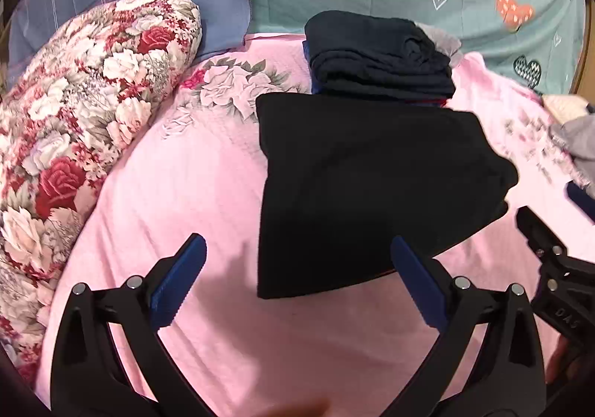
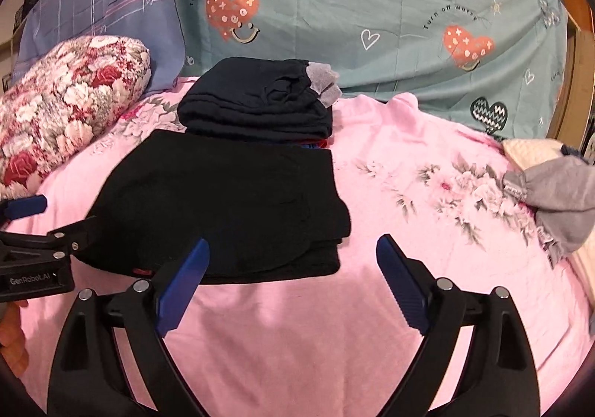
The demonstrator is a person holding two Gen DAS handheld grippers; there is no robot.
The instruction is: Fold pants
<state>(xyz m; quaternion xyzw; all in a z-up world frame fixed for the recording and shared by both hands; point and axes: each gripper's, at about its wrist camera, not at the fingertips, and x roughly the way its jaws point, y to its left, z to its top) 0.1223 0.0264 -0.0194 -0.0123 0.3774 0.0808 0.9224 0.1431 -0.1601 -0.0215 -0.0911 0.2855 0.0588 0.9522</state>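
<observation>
Honestly, my worry is snagging the folded black pants [image 1: 372, 193] if I reach back in carelessly: a dragged edge would undo the layers. Both my left gripper [image 1: 297, 279] and right gripper [image 2: 290, 283] are spread wide and empty. The pants lie on the pink bedspread [image 2: 372, 305], just beyond my fingertips, between the two tools.

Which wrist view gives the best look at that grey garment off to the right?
The right wrist view: the grey garment shows its gathered cuff and much of its body on the pink bedspread. The left wrist view catches only a blurred grey scrap at its right edge.
</observation>
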